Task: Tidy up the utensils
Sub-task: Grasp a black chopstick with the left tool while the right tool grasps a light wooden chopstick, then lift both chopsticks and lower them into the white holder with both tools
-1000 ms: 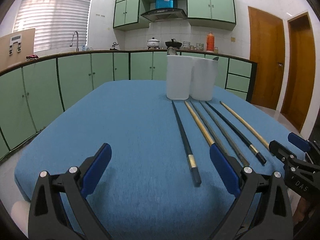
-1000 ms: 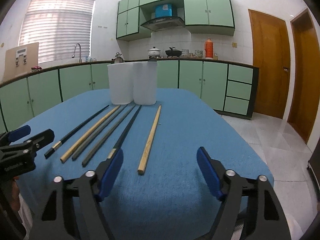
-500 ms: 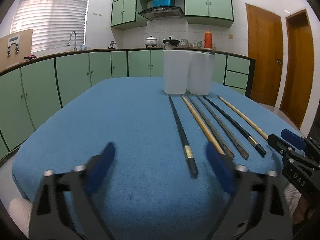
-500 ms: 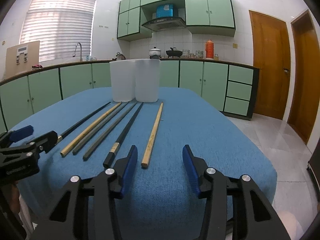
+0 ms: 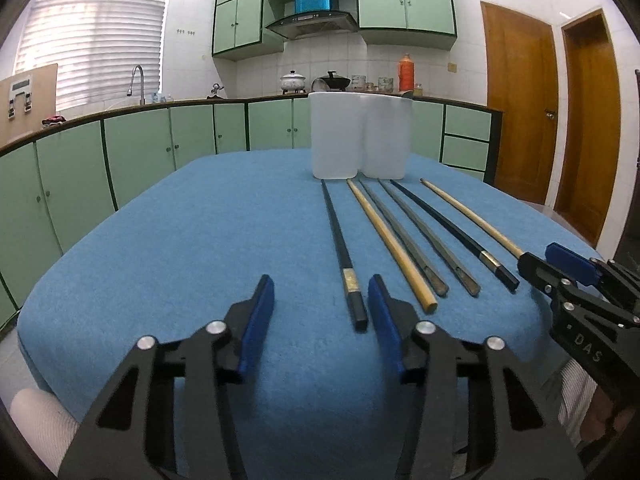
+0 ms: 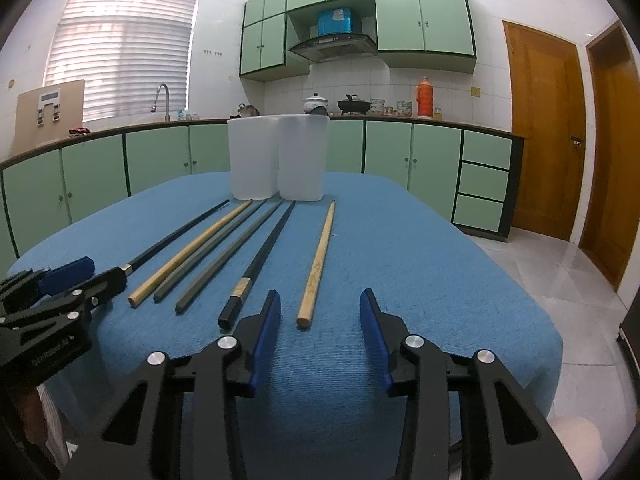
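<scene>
Several chopsticks lie side by side on the blue tablecloth (image 5: 200,240), pointing at two white tubs (image 5: 336,136) (image 6: 256,156). My left gripper (image 5: 322,320) hovers at the near ends. Its jaws are closing, and the end of the leftmost black chopstick (image 5: 342,248) shows just inside its right finger (image 5: 384,320), untouched. My right gripper (image 6: 320,332) is also closing. The near end of the rightmost tan chopstick (image 6: 318,264) shows between its fingers, and the pads do not press on it. Each gripper also appears in the other's view, the right gripper (image 5: 568,272) and the left gripper (image 6: 60,280).
The cloth-covered table (image 6: 440,260) drops off at its near and right edges. Behind it runs a green cabinet counter (image 5: 160,140) with a sink tap (image 5: 138,84), pots and an orange flask (image 6: 424,98). Wooden doors (image 6: 544,132) stand at the right.
Both grippers' jaws have narrowed a good deal. The left view has tipped slightly, bringing the black chopstick's end beside its right finger. The chopsticks and tubs have not moved.
</scene>
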Available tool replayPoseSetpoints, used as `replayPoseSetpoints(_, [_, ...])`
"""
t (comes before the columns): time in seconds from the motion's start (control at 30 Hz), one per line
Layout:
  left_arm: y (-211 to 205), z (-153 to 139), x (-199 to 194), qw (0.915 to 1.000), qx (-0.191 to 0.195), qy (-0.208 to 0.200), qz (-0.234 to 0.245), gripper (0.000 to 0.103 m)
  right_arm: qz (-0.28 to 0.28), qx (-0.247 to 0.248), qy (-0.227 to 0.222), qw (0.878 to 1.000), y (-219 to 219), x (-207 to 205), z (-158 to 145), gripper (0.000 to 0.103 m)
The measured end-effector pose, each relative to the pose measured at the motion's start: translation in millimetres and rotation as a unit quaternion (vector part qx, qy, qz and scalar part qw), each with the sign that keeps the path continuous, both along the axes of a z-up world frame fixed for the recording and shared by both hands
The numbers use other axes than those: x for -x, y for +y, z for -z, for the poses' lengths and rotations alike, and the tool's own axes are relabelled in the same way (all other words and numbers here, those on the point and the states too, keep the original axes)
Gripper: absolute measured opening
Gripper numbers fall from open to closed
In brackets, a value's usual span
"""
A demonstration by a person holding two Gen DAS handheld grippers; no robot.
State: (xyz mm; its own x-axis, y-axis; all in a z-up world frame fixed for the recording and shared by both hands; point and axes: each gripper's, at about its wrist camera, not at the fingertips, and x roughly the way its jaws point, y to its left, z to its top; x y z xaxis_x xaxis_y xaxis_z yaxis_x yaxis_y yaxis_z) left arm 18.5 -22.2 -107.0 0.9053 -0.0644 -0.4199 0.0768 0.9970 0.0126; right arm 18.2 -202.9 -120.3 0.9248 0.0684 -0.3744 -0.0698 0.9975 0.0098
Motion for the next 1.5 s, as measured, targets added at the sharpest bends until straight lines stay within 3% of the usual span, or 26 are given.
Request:
replayPoseSetpoints(0.37, [-10, 1, 5, 1.0, 0.006, -0.004, 0.003, 0.018, 0.002, 0.009, -0.009, 1.0, 6, 0, 3, 0.028])
replayPoseSetpoints(0.5, [-12, 2, 4, 1.0, 0.006, -0.005, -0.001, 0.016, 0.009, 0.026, -0.018, 0.999, 11, 0, 5, 0.025])
replayPoseSetpoints(0.77, [-16, 3, 7, 0.9999, 0.003, -0.009, -0.005, 0.009, 0.005, 0.031, -0.021, 0.999, 15, -2, 7, 0.009])
replayPoseSetpoints(1.17, [-10, -5, 10, 0.9998, 0.021, -0.003, 0.001, 0.006, -0.003, -0.001, -0.02, 1.0, 6, 6, 1, 0.007])
replayPoseSetpoints(1.5, [3, -41, 23, 0.9986, 0.024, -0.047, 0.0, 0.006, -0.008, -0.028, -0.038, 0.999, -7, 14, -31, 0.007])
